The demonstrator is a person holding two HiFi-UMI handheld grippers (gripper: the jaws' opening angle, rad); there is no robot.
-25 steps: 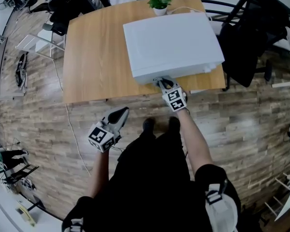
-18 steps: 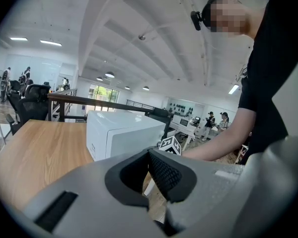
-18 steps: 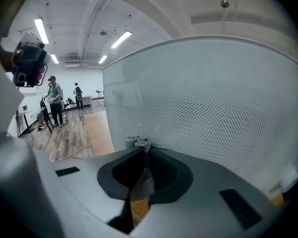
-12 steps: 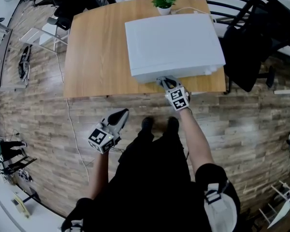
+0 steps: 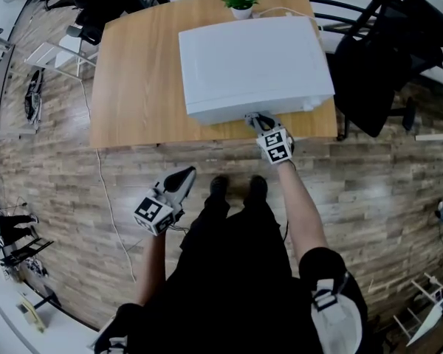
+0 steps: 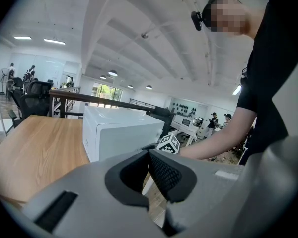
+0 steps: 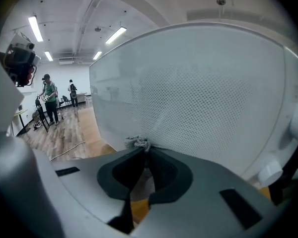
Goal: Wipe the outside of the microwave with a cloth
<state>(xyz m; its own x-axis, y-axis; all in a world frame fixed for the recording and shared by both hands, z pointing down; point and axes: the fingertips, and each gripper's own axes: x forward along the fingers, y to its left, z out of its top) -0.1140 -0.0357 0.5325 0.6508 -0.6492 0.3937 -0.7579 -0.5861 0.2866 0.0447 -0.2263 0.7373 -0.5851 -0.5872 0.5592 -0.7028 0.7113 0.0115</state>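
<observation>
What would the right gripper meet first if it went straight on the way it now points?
The microwave, on its front door. The right gripper holds a grey cloth at its tips, and that cloth seems to touch the door, though depth is hard to judge.

A black short-sleeved top (image 5: 236, 286), black trousers (image 5: 240, 216) and dark shoes (image 5: 218, 186) are worn. The light grey plastic left gripper (image 5: 183, 175) and matching right gripper (image 5: 252, 119) are lined with black ribbed pads (image 6: 164, 173) and topped by white cubes printed with black square markers (image 5: 153, 214).
</observation>
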